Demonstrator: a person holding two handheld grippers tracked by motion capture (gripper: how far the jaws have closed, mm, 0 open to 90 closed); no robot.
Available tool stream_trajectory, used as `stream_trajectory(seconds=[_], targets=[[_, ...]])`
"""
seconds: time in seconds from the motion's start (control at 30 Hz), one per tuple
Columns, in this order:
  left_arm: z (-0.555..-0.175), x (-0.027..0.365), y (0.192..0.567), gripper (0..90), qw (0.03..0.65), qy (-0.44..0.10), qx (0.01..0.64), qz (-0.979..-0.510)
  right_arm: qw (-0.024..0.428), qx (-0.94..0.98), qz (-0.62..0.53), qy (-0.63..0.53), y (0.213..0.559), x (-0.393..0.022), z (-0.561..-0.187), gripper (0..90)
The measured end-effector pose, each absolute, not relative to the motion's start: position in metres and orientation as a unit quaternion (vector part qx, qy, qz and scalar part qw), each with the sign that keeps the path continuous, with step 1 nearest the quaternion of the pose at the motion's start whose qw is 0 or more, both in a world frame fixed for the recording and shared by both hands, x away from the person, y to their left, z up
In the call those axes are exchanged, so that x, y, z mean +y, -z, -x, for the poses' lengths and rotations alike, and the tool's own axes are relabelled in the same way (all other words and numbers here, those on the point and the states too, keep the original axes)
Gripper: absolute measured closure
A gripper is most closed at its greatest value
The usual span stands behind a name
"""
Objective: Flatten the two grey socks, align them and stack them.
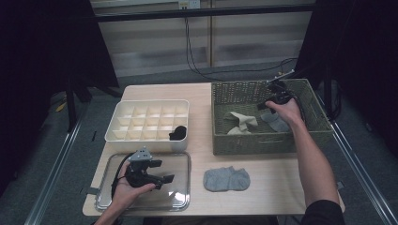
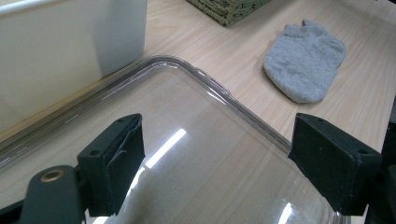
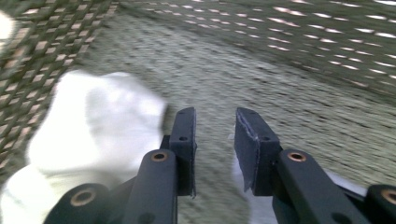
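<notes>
Wicker walls of the basket (image 1: 244, 143) surround the right gripper (image 3: 215, 140), whose jaws are seen slightly apart with nothing clamped between them. A white sock (image 3: 93, 135) lies just to the left of those jaws on the basket floor, and a grey sock (image 1: 277, 123) is seen close beneath the hand in the high view. The left gripper (image 2: 215, 163) is held wide apart (and empty) over a clear lid (image 2: 196, 154), with another grey sock (image 2: 306, 60) ahead and to its right. A miss is judged likely: the narrow gap could push the soft fabric aside, or snag the weave.
</notes>
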State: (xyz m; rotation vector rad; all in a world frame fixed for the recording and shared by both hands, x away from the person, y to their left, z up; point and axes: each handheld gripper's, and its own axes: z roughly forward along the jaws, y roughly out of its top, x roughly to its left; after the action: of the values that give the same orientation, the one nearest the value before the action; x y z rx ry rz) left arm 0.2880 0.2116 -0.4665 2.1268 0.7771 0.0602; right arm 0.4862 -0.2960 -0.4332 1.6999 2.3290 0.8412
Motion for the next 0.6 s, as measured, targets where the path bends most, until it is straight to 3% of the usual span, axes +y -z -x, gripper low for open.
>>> stream_trajectory(seconds=[0.27,0.6], targets=[[-0.288,0.212,0.467,17.4,0.427,-0.020,0.308,-0.850,0.069,0.768,-0.596,-0.225,0.455,-0.313,-0.491,68.5],[-0.287,0.211,0.468,17.2,0.420,-0.020,0.307,-0.854,0.044,0.784,-0.595,-0.172,0.467,-0.305,-0.493,69.1]])
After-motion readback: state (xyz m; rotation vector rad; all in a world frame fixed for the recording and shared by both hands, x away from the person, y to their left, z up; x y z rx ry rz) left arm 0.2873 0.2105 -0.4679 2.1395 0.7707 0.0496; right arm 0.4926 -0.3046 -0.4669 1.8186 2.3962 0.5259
